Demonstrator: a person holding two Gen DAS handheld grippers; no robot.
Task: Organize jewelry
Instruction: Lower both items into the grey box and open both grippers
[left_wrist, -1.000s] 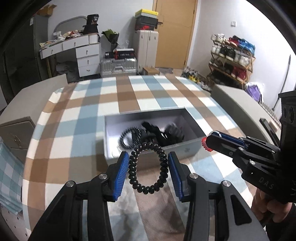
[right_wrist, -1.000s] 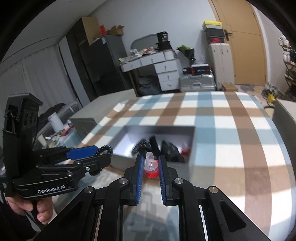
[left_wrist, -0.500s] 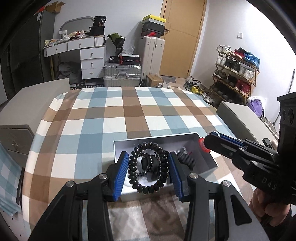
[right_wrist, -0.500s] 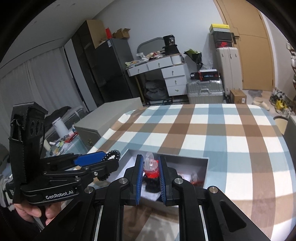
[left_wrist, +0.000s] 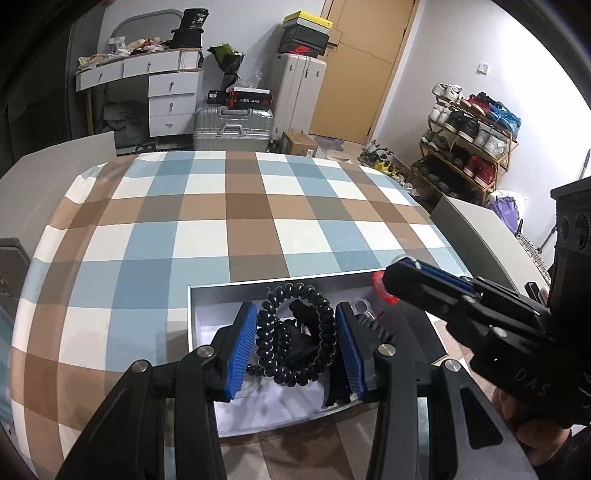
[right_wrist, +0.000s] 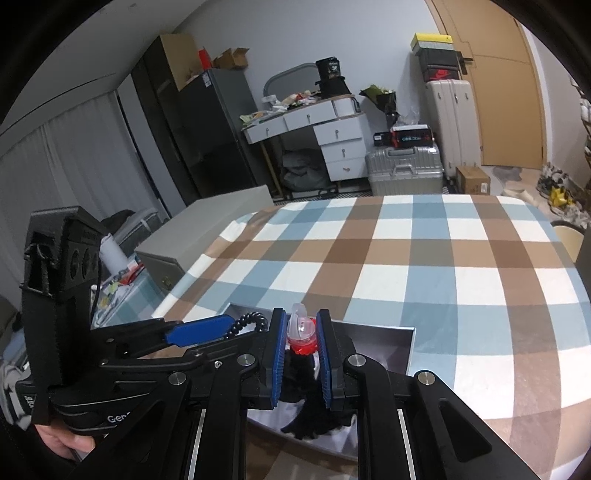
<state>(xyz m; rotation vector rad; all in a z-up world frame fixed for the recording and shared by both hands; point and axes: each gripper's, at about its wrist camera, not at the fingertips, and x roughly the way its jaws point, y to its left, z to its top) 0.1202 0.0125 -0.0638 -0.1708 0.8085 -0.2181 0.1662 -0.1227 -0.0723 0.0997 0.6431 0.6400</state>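
We note a table under a checked cloth (left_wrist: 229, 221) of blue, brown and white squares, filling most of both views. Near its front edge sits an open grey box (left_wrist: 199, 314), its rim pale and its floor partly bare at the left side. Inside the box lies a dark tangle of hair accessories (left_wrist: 299, 339); we cannot separate the single pieces. Our left gripper (left_wrist: 297, 334) hangs over the middle of the box, its blue pads pressed against either side of a black spiral hair tie (left_wrist: 325, 321), so the claw is clamped on that loop; the loop stands upright between the pads, its top arc reaching toward the box's far wall. Whether its lower end touches the items beneath, we cannot tell. Our right gripper (right_wrist: 301, 349) is over the box's right part, its claw closed on a small red and clear piece (right_wrist: 303, 332): a red ridged base with a clear plastic top rising above the pads. From the left wrist view that red piece (left_wrist: 380, 290) shows at the gripper's tip, above the far right corner of the box. The two grippers sit close beside each other, not touching.
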